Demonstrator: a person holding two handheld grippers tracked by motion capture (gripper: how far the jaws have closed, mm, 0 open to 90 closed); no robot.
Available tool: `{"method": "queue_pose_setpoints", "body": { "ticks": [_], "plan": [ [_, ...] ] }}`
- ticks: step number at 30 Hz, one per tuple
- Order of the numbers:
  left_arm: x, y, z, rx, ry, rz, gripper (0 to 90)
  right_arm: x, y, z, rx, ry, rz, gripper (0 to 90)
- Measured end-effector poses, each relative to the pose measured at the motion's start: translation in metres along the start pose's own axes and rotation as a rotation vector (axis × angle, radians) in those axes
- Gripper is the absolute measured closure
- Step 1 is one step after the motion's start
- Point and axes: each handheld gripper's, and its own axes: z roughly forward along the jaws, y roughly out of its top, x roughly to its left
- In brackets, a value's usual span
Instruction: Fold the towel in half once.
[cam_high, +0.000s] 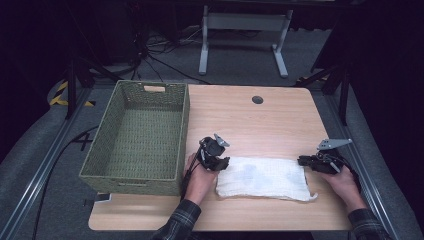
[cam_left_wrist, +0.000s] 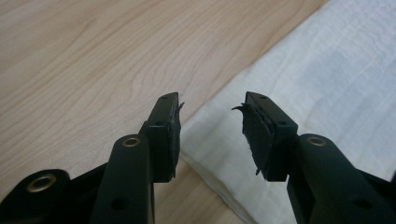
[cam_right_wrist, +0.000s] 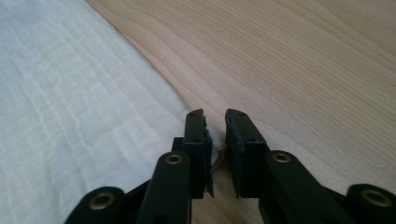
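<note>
Both tongs are low at the white cloth (cam_high: 263, 178), which lies flat in the lower middle of the high view, on the wooden table (cam_high: 260, 125). At the left end of the cloth I see the left gripper (cam_high: 220, 162), held by the left hand (cam_high: 200, 177), just at the right of the green woven basket (cam_high: 137, 135). In the left gripper view its jaws stand apart with a clear gap, and the left edge of the cloth (cam_left_wrist: 299, 93) runs under this gap; the pads do not press on anything, so I call this gripper open. The right gripper (cam_high: 302, 161) is at the right end of the cloth in the high view, with the right hand (cam_high: 345, 182) behind it near the lower right of the frame. In the right gripper view the right gripper (cam_right_wrist: 215, 116) has its jaws almost together, with only a narrow slit between them. They point at the edge of the cloth (cam_right_wrist: 79, 102), which covers the left half of that frame, and a small bit of white shows low between the pads. I cannot tell for sure if the pads already pinch the fabric or only stand around it. The basket takes the left part of the table, touching the left edge of it, and its inside is bare. A small round hole (cam_high: 257, 99) sits near the far edge of the table, in the upper middle.
</note>
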Motion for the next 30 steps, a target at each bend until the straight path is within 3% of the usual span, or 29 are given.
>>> {"method": "queue_pose_setpoints", "body": {
  "ticks": [6,9,14,18,22,30],
  "plan": [
    [0.004,0.000,0.006,0.012,0.023,-0.006,57.4,0.002,0.000,0.000,0.001,0.004,-0.008,85.5],
    [0.010,-0.003,0.014,0.038,0.029,-0.025,57.9,0.002,0.000,0.000,0.002,0.005,-0.009,85.6],
    [0.013,-0.008,0.021,0.066,0.040,-0.022,59.7,0.003,0.001,0.000,0.006,0.000,-0.021,86.2],
    [0.015,-0.010,0.021,0.059,-0.003,-0.032,67.5,0.003,0.001,0.000,0.008,0.000,-0.024,86.9],
    [0.016,-0.010,0.020,0.066,-0.056,-0.053,83.0,0.005,0.002,0.000,0.015,-0.018,-0.052,88.0],
    [0.017,-0.005,0.016,0.022,-0.052,-0.039,85.4,-0.002,0.008,-0.006,-0.003,-0.080,-0.063,88.3]
  ]
}}
